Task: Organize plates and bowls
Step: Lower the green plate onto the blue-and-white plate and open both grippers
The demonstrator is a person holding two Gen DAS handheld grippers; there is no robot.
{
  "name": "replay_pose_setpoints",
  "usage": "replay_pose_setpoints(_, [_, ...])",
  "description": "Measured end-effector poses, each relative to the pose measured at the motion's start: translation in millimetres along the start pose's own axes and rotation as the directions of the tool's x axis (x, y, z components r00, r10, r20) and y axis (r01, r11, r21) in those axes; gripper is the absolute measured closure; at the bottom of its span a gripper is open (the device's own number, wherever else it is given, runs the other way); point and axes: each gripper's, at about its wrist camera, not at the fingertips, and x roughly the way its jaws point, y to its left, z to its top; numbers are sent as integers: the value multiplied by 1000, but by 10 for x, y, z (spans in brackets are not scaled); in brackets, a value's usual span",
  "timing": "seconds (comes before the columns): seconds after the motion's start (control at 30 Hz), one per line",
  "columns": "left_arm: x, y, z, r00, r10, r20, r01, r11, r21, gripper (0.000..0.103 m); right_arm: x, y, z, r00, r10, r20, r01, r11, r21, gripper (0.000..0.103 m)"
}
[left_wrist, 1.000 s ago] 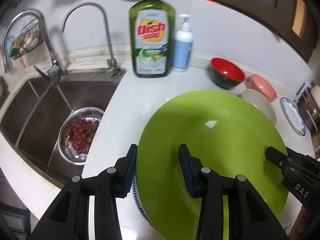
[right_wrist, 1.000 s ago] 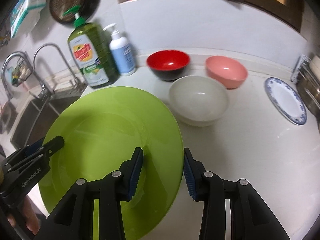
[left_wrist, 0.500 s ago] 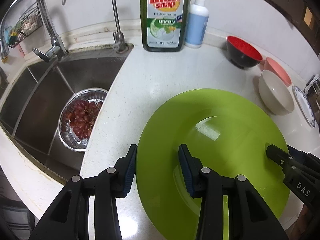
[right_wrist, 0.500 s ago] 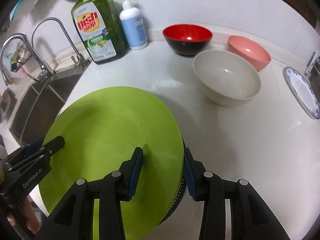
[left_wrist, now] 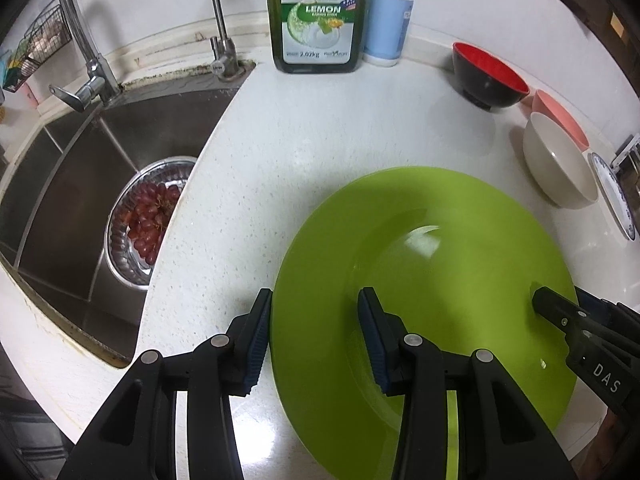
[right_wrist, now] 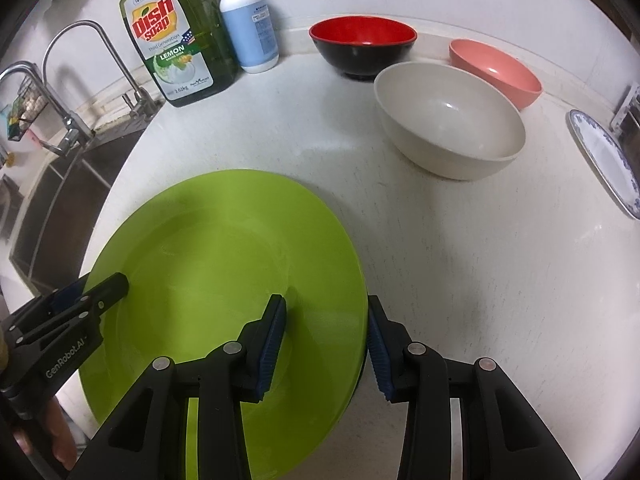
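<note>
- The green plate [left_wrist: 424,280] lies low over the white counter [left_wrist: 320,128], filling the near half of both wrist views; whether it rests flat on the counter cannot be told.
- The left gripper [left_wrist: 316,336] straddles the plate's rim at the plate's nine o'clock: one blue pad outside the edge, the other over the plate's well. Jaws partly open, closed on the rim.
- The right gripper [right_wrist: 328,344] straddles the opposite rim at three o'clock, likewise partly open and gripping the edge.
- In the right wrist view, the cream bowl [right_wrist: 448,120] stands at about one o'clock from the plate, well apart; the red-and-black bowl [right_wrist: 362,46] and the pink bowl [right_wrist: 496,70] stand behind it.
- A blue-rimmed plate [right_wrist: 604,156] lies at two o'clock by the frame's edge.
- The dish soap bottle [left_wrist: 320,16] stands at twelve o'clock in the left wrist view.
</note>
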Motion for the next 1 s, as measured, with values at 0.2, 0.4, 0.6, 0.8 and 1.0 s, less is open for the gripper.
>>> replay_pose_setpoints(0.2, [33, 9, -14, 1000, -10, -24, 10, 1000, -10, 50, 30, 29, -5, 1000, 2, -16, -2, 1000, -19, 61])
replay_pose_setpoints(0.4, [-113, -1, 18, 999, 22, 45, -22, 1000, 2, 29, 36, 21, 9, 1000, 24, -19, -25, 1000, -15, 61])
replay_pose_setpoints(0.6, [-300, -58, 47, 990, 55, 131, -58, 998, 16, 12, -34, -33, 13, 1000, 14, 8, -13, 1000, -7, 51])
replay_pose_setpoints(0.8, [-511, -234, 80, 974, 31, 223, -43, 998, 48, 10, -241, -152, -11, 998, 16, 61, -17, 1000, 12, 50])
replay_pose_setpoints(1.0, [-642, -528, 137, 966, -44, 255, 21, 995, 93, 10, -502, -374, -48, 993, -9, 121, 4, 999, 49, 50])
